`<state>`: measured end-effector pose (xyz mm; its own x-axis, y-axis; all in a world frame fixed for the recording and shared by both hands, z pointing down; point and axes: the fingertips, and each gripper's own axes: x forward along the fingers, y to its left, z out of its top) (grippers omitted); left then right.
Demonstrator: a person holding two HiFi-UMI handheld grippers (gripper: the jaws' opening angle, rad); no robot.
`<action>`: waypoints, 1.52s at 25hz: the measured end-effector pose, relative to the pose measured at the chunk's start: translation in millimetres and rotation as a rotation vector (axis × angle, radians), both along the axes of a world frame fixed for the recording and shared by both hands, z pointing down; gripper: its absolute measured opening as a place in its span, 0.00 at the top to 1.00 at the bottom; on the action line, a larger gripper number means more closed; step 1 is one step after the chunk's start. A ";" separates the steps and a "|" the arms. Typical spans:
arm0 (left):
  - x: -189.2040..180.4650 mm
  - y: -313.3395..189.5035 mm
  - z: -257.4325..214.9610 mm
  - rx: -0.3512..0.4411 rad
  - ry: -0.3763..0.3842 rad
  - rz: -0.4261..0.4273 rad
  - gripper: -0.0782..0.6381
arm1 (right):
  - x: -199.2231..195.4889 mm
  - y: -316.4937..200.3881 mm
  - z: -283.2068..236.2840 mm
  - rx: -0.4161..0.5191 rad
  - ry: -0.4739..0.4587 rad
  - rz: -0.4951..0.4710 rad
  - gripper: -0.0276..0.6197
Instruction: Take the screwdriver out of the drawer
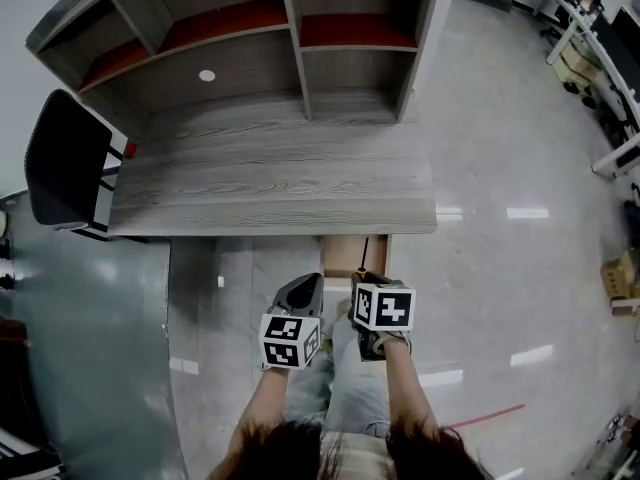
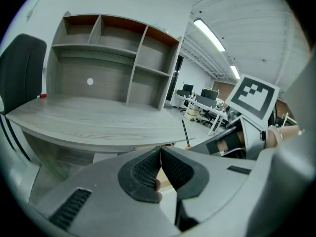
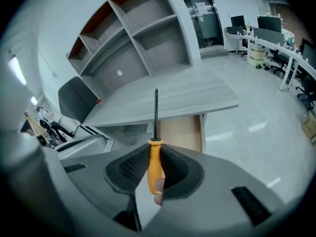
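The screwdriver [image 3: 155,164] has an orange handle and a thin black shaft that points up and away. My right gripper [image 3: 155,149] is shut on that handle, its pads pressing both sides. In the head view the screwdriver [image 1: 363,258] hangs over the open wooden drawer [image 1: 352,255] under the grey desk [image 1: 270,173], with the right gripper [image 1: 361,282] below it. My left gripper [image 1: 303,290] is close beside on the left. Its pads [image 2: 148,169] meet at the tip with nothing between them, so the left gripper [image 2: 159,153] is shut. From there the screwdriver's shaft [image 2: 184,132] shows to the right.
A hutch with red-backed shelves [image 1: 290,28] stands at the desk's back. A black chair [image 1: 65,158] sits at the desk's left end. Glossy floor lies to the right, with office desks [image 1: 600,58] and a cardboard box [image 1: 622,273] at the far edge.
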<state>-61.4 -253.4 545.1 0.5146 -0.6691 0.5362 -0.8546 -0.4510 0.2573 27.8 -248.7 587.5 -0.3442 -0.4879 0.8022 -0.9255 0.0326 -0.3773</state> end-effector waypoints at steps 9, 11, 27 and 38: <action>5.4 14.7 -46.4 0.073 0.020 0.043 0.87 | -3.2 16.0 -51.9 0.097 0.017 -0.009 0.83; 6.9 20.4 -57.1 0.093 0.022 0.061 0.87 | -7.1 20.7 -64.2 0.128 0.007 -0.018 0.82; -0.4 68.5 -118.0 0.224 0.017 0.201 0.87 | -19.4 64.0 -136.9 0.311 0.085 -0.006 0.83; -4.0 78.8 -145.9 0.280 0.029 0.246 0.87 | -26.4 70.2 -171.5 0.392 0.140 -0.007 0.83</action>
<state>-65.4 -174.6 399.2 0.6906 -0.6422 0.3327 -0.7061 -0.6983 0.1179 1.5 -178.5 416.0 -0.2495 -0.7636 0.5955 -0.9662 0.1555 -0.2055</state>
